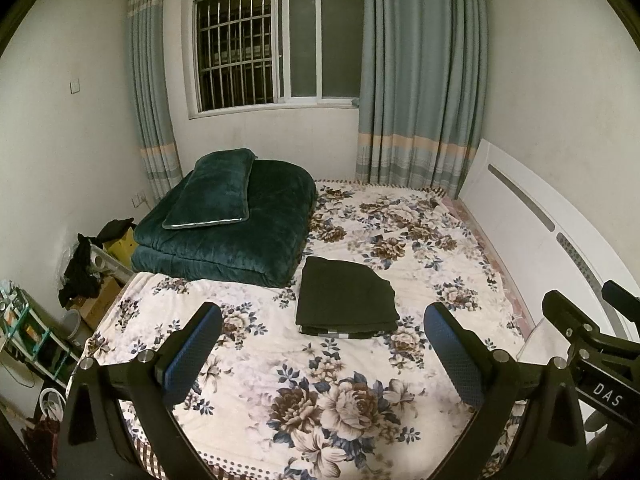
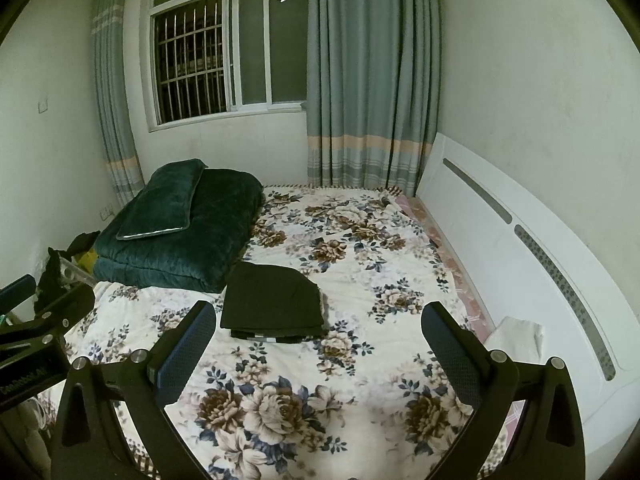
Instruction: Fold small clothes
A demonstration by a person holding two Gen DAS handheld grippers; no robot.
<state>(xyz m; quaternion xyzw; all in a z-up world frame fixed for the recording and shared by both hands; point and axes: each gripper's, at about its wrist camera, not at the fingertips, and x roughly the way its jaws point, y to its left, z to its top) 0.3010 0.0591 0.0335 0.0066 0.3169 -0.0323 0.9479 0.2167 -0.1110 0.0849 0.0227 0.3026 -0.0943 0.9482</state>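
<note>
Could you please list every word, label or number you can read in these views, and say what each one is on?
"DAS": white letters on the right gripper body, seen from the left wrist view.
White lettering on the left gripper body, in the right wrist view: too blurred to read.
No other text is legible.

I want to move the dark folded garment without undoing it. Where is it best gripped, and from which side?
Probably grip the dark folded garment at its near edge, where the stacked layers show, coming from the front, low over the floral bedspread. Both the left gripper and right gripper are open and empty.
</note>
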